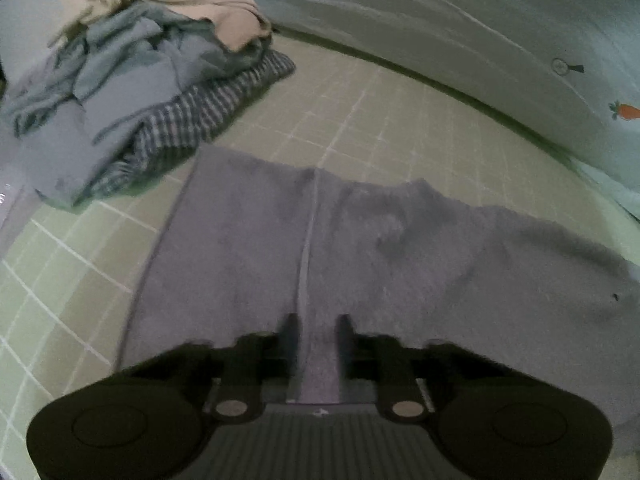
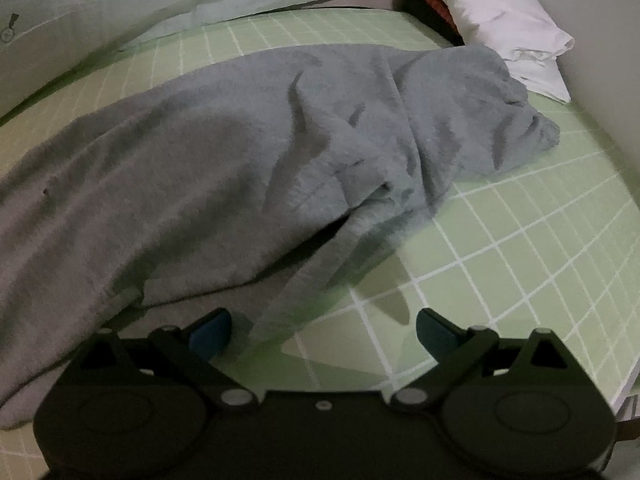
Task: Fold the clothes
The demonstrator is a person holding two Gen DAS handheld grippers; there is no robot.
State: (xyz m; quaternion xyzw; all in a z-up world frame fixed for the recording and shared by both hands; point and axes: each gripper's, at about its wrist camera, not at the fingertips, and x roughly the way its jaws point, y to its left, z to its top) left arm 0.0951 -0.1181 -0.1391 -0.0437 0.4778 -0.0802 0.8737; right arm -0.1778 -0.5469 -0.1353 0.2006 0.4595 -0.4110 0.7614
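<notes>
**Grey garment spread on the bed, left jaws pinching its near edge**

The grey garment, of soft fleecy cloth, lies mostly flat across the green sheet with its white grid lines. In the left wrist view a straight seam runs from the jaws away across the cloth, and the left border of the garment shows a narrow hemmed edge. In the right wrist view the same garment is rumpled toward the far right corner of the bed, where it bunches into deep folds and a gathered end near a white pillow. A loose flap hangs forward along the near edge, with a dark gap beneath it.

The left gripper has its jaws drawn close together on a narrow strip of the grey cloth at the seam, at the near edge of the bed. The right gripper has its jaws spread wide, blue pads showing; the left pad sits just beside the flap's end, the right pad over bare sheet, nothing pinched.

At the far left corner of the bed a pile of clothes holds beige, blue-grey and checked pieces. A pale cover printed with a carrot runs along the far edge.
</notes>
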